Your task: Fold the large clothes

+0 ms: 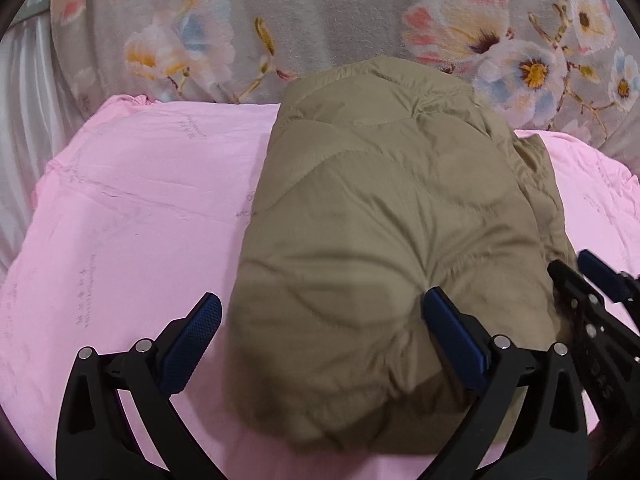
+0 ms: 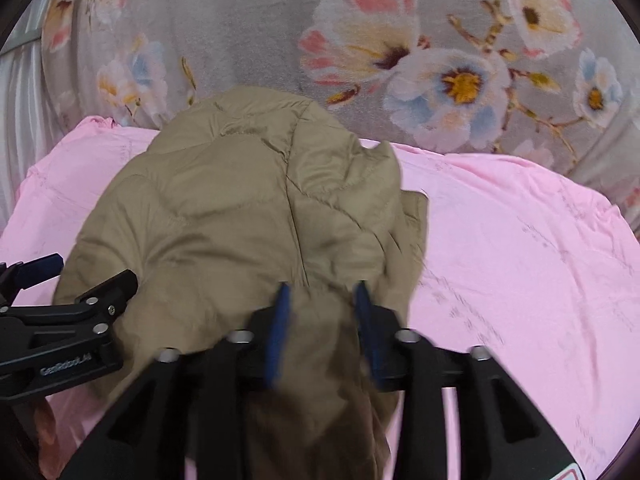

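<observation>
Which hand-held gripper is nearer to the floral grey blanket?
Neither clearly. The left hand-held gripper and right hand-held gripper both sit at the tan quilted jacket's near end, opposite the blanket.

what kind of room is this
Probably a bedroom: a tan quilted puffy jacket lies on a pink bedsheet, with a grey plush floral blanket behind it.

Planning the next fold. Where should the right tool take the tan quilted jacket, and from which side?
Take the jacket at its near hem, the loose bunch between the right tool pads. Come from the near edge, angled down: that edge is thin and free, while the middle is puffy. The open left tool straddles the near left corner.
</observation>
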Available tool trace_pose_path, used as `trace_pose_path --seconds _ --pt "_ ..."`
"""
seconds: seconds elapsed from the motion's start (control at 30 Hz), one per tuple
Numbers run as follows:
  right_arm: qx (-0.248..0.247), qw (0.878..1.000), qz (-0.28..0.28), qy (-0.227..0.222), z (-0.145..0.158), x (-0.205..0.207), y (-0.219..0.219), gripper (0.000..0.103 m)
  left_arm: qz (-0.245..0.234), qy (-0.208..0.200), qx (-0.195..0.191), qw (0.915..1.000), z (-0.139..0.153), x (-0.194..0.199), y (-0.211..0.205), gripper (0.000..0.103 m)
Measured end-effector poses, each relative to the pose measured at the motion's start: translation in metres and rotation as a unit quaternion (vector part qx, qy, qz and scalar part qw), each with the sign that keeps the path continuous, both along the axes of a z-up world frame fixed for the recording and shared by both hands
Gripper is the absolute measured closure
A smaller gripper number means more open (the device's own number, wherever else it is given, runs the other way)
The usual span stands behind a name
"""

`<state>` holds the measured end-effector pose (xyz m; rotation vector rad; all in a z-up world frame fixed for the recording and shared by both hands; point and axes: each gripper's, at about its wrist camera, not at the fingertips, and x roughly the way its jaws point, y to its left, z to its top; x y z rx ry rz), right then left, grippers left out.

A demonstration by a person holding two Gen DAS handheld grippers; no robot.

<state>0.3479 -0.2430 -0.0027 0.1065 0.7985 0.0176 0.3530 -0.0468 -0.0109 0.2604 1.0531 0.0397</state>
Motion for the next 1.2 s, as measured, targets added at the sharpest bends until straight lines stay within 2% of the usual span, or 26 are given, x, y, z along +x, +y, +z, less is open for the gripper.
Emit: trace_pose_path --seconds 0.27,0.53,0.6,0.7,0.8,0.9,1.1,1.2 --pt "0.028 0.999 -0.014 0.039 -0.008 -0.073 -0.011 0.048 -0.026 -0.017 0.05 0.9983 0.026 -0.062 -0.016 0.005" --pt "0.016 0.998 -0.017 0.051 -0.018 -0.131 -0.003 0.039 -0.019 0.001 0.06 0.998 0.023 -0.117 -0.017 0.005" --pt "0.011 0.999 -0.022 0.041 -0.015 -0.142 -0.003 0.036 -0.014 0.004 0.064 0.9978 0.02 -0.13 -0.017 0.005" --pt "0.007 0.999 -0.026 0.035 -0.013 -0.155 -0.004 0.03 -0.007 0.007 0.067 0.9977 0.017 -0.147 -0.015 0.005" --pt "0.012 0.999 -0.024 0.04 -0.014 -0.166 -0.002 0.028 0.0 0.015 0.06 0.9981 0.015 -0.161 -0.013 0.005" --pt "0.015 0.999 -0.023 0.036 -0.013 -0.175 -0.001 0.026 0.012 0.0 0.06 0.9981 0.021 -0.171 -0.011 0.005" --pt "0.0 0.999 -0.03 0.033 -0.012 -0.178 -0.001 0.018 0.029 -0.01 0.061 0.9976 0.024 -0.176 -0.007 0.005" --pt "-0.012 0.999 -0.025 0.034 -0.013 -0.177 0.003 0.018 0.037 -0.009 0.07 0.9968 0.022 -0.175 -0.006 0.005"
